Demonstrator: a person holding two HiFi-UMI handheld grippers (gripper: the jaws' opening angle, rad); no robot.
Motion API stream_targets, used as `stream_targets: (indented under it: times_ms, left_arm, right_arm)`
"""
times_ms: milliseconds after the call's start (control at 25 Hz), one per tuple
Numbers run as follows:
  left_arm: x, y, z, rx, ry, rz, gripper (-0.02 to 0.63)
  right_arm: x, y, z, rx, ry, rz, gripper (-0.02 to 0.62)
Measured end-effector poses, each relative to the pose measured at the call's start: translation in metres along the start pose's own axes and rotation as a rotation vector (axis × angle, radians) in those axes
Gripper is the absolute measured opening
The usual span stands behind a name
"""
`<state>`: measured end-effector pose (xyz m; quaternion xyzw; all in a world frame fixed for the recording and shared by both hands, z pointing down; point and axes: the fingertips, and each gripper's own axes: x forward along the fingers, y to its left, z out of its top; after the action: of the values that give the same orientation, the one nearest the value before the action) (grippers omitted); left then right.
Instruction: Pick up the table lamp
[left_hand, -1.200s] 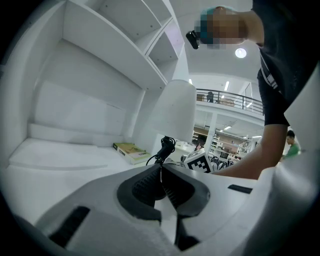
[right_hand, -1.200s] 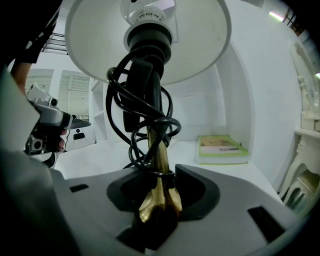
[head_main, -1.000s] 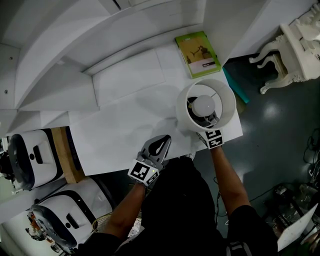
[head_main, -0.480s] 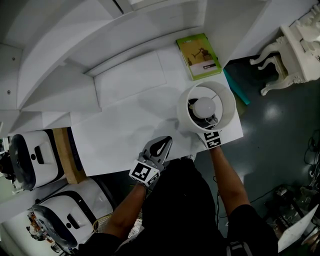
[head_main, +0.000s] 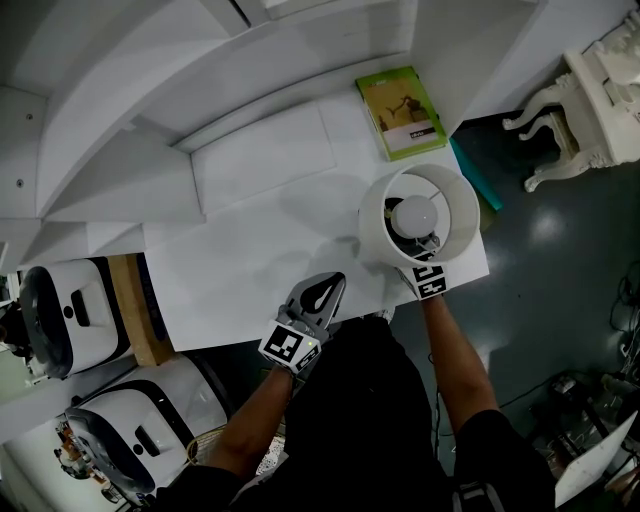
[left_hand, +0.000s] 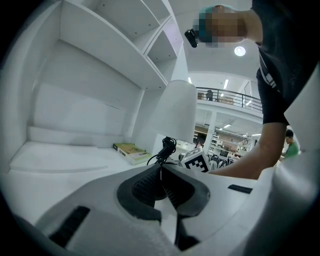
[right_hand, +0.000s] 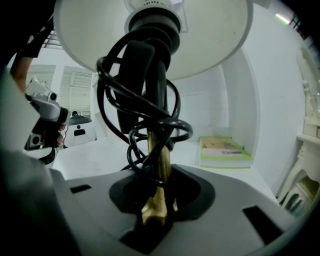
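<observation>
Lamp (head_main: 414, 213) stands at the near right corner of the white desk (head_main: 250, 250), and from above you look straight down into its round white shade (head_main: 456, 195). Your right gripper (right_hand: 158, 196) reaches in under the shade from the desk's front edge. Its jaws are clamped on the lamp's brass stem (right_hand: 159, 150), low down. A black cord (right_hand: 127, 95) is looped in loose coils round the stem above the jaws, up to the black socket (right_hand: 152, 22) beneath the shade. No view shows whether the base is on the desk or off it.

Your left gripper (head_main: 316, 295) is at the desk's front edge, well left of the lamp and pointed roughly toward it. Its jaws are pressed together at the tips with nothing between them.

A green book (head_main: 400, 110) lies flat at the back right of the desk, just beyond the shade. White shelves (left_hand: 100, 55) rise behind the desk.
</observation>
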<state>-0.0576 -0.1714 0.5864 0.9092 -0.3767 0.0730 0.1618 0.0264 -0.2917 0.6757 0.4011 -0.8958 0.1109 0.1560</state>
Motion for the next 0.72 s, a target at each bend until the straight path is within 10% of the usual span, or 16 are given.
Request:
stream_targets:
  times_ms: [720]
  left_arm:
    - [-0.008, -0.008, 0.017, -0.012, -0.04, -0.012, 0.02]
  right_arm:
    - [-0.031, 0.013, 0.017, -0.035, 0.055, 0.01, 0.106]
